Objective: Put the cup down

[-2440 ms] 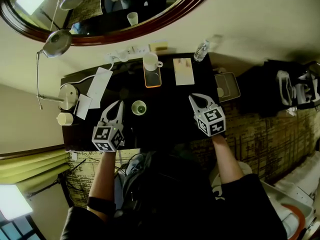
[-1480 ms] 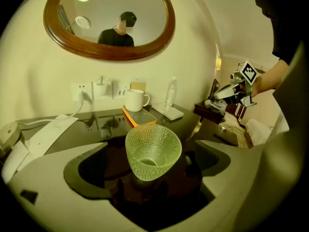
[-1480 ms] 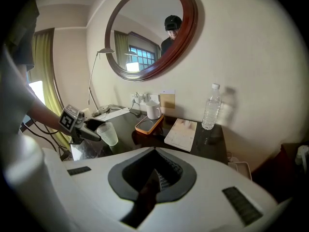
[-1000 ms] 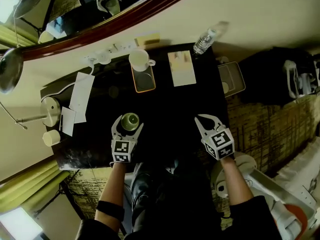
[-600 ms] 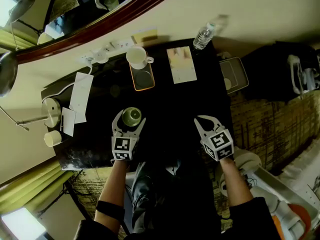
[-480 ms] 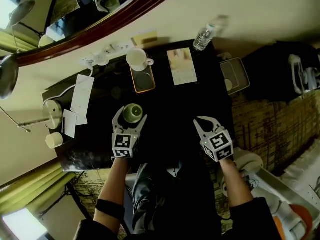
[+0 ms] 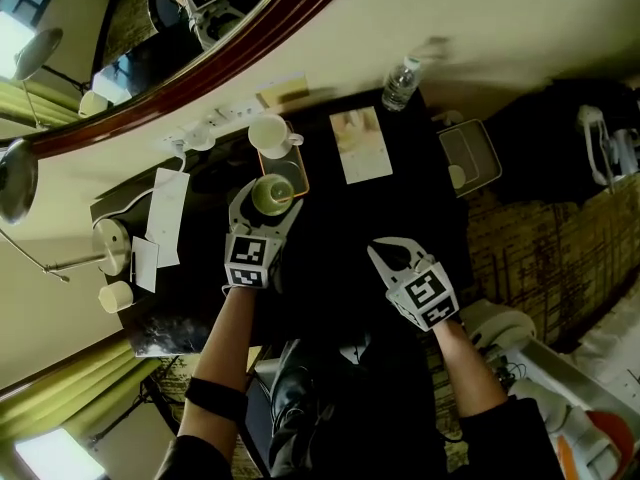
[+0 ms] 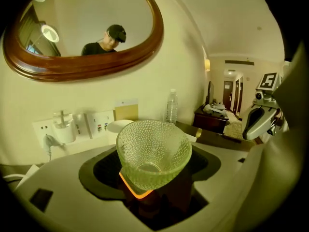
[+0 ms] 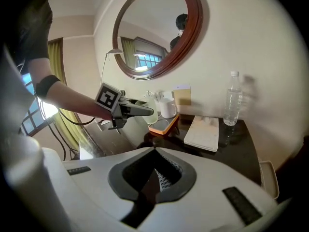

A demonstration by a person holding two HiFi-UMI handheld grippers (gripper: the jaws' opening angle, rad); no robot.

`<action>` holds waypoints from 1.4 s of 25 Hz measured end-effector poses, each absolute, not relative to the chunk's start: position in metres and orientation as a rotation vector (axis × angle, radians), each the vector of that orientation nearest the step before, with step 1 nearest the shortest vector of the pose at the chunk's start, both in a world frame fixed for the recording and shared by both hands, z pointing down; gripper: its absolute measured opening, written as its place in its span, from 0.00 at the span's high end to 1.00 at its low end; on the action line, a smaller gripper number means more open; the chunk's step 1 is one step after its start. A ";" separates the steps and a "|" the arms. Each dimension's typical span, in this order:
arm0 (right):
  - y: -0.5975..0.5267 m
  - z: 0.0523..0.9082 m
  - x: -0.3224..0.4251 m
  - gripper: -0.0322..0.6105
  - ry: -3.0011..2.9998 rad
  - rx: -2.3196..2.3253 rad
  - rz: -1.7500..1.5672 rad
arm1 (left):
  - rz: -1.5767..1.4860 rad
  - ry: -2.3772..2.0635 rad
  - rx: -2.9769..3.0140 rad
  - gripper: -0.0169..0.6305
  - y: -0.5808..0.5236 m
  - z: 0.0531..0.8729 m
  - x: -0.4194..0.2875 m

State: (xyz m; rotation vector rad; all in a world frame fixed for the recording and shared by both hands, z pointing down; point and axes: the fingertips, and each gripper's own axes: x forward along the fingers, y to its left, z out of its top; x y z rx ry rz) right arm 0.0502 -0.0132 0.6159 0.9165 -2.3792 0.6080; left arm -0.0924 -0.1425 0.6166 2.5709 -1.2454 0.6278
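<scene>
A green dimpled glass cup sits upright between the jaws of my left gripper, which is shut on its sides. The cup hangs over the near corner of an orange tray on the dark table; whether it touches the tray I cannot tell. A white mug stands at the tray's far end, just beyond the cup. From the right gripper view, the left gripper and cup show left of the mug. My right gripper is shut and empty over the table's near right part.
A water bottle stands at the back right by the wall, a pale booklet in front of it. Papers, a lamp base and wall sockets are on the left. A grey tray sits beyond the right edge.
My left gripper has carried the cup away from the near edge toward the wall, up to the orange tray and mug. The right gripper has shifted a little to the left, still shut.
</scene>
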 end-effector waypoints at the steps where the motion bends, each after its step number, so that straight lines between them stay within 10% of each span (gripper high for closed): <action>1: -0.014 0.614 0.047 0.93 -2.388 0.908 0.606 | 0.631 -1.241 2.567 0.39 -0.147 0.618 -0.090; 35: -0.024 0.616 0.063 0.93 -2.402 0.873 0.619 | 0.632 -1.306 2.438 0.32 -0.169 0.651 -0.092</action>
